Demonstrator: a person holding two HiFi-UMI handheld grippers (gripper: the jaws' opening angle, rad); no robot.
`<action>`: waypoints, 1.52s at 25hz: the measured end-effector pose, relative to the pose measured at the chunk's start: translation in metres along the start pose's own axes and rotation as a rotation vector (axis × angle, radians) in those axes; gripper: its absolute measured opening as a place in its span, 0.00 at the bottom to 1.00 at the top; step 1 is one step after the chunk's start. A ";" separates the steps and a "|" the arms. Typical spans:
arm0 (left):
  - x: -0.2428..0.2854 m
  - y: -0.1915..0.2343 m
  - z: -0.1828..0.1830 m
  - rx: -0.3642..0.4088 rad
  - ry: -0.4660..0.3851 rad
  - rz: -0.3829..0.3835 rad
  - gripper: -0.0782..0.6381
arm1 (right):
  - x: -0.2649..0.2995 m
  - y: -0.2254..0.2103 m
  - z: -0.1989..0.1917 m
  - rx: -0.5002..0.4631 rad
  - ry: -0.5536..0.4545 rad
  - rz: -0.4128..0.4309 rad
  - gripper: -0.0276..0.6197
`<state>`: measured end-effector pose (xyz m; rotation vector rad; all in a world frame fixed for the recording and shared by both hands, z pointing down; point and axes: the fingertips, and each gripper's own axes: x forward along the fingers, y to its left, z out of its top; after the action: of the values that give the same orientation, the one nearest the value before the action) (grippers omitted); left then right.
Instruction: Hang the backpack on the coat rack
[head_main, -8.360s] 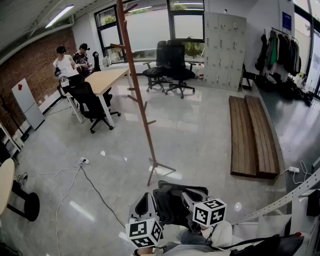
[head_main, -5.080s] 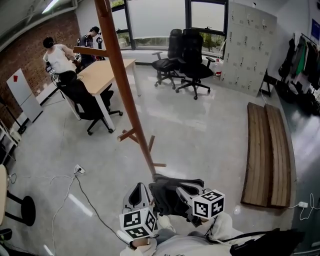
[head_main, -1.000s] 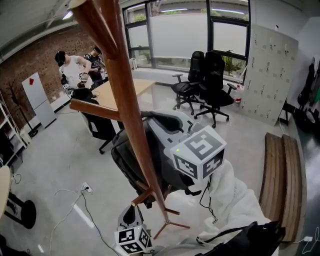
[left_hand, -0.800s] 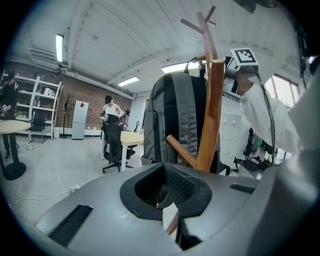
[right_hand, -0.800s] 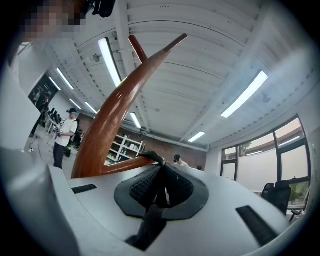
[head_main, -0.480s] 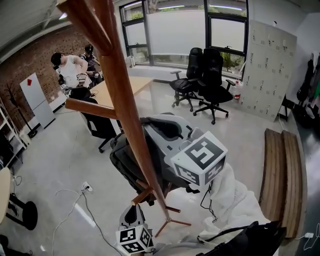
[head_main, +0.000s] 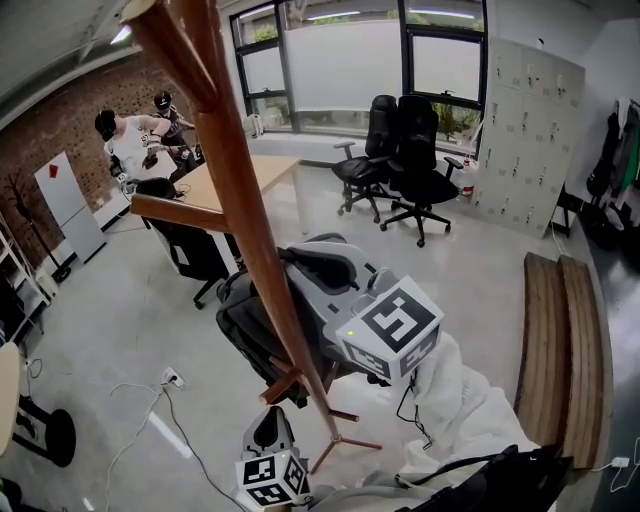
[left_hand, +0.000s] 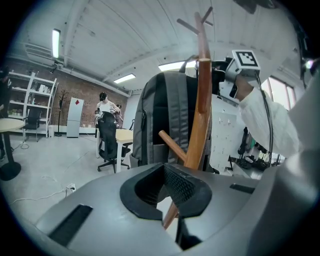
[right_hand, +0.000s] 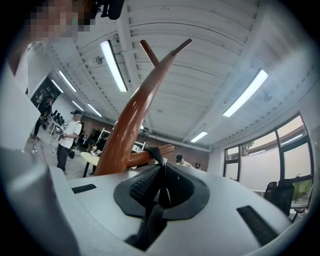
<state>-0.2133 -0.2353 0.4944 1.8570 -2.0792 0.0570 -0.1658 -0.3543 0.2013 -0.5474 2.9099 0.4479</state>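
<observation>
Since half a second ago my right gripper (right_hand: 161, 175) has sunk slightly with the backpack (head_main: 255, 335), jaws clamped on its black top strap (right_hand: 156, 151) just beside a coat rack (head_main: 240, 200) peg (right_hand: 144, 156); my left gripper (left_hand: 167, 195) (low by the pole) has its jaws parted, holding nothing
</observation>
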 end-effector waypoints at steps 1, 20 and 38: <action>-0.001 -0.001 -0.001 0.000 0.001 -0.003 0.11 | -0.001 0.001 -0.001 -0.007 -0.005 -0.002 0.08; -0.016 -0.012 -0.011 -0.004 0.008 -0.046 0.11 | -0.022 0.021 -0.010 -0.005 -0.024 0.032 0.09; -0.021 -0.052 -0.014 0.027 0.005 -0.149 0.11 | -0.127 -0.001 -0.001 0.083 -0.068 -0.241 0.16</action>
<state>-0.1577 -0.2191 0.4909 2.0194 -1.9391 0.0530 -0.0485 -0.3136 0.2273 -0.8390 2.7371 0.3046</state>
